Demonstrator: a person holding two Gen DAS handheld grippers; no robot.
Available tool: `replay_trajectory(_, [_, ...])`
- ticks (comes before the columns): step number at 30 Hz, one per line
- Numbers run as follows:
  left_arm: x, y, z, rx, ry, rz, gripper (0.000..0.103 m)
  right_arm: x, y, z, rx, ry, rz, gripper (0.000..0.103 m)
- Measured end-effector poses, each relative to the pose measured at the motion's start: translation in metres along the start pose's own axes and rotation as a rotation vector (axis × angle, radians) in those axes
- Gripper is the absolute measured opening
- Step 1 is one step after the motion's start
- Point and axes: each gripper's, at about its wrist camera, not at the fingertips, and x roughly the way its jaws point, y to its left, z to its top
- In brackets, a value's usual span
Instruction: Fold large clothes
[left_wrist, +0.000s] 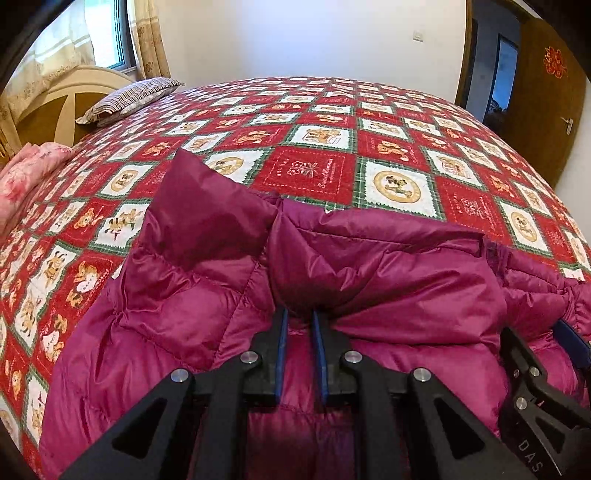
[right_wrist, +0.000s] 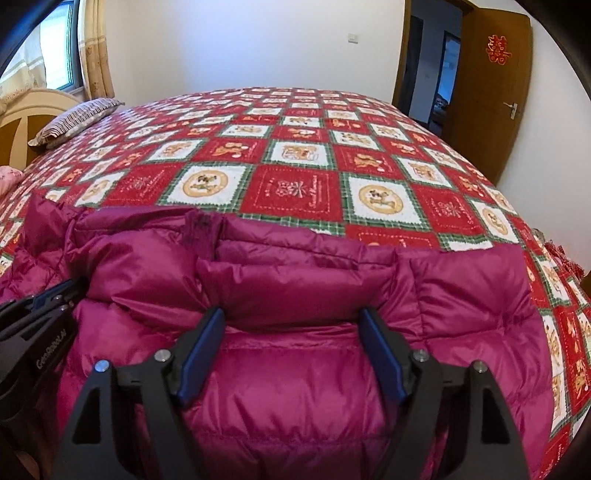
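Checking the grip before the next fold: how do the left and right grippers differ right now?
The left gripper has its jaws nearly together, pinching a fold of the magenta puffer jacket; the right gripper has its jaws spread wide. The left clamps a thin edge of fabric, while the right straddles a broad padded section without visibly pressing it. Both have blue pads, point down at the jacket's far edge, and sit side by side over the bed.

jacket (left_wrist: 229, 295): lying on the bed (left_wrist: 369, 155), at its near edge
left hand-held gripper (left_wrist: 298, 317): sitting left of the right hand-held gripper (right_wrist: 293, 317), both over the jacket's near part
pillow (left_wrist: 129, 98): resting at the bed's far left, against the headboard (left_wrist: 55, 107)
door (right_wrist: 491, 92): standing open beyond the bed, far right
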Motion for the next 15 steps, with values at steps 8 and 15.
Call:
replay_trajectory(8, [0.0016,-0.0025,-0.0004,0.01,0.0,0.014,0.014,0.0043,0.0005,0.0001,-0.006,0.017,-0.01,0.08])
replay_trajectory(15, [0.0015,-0.0017,-0.0005,0.008,0.0,0.012,0.014,0.0062,0.0026,0.0007,-0.017,0.024,-0.02,0.08])
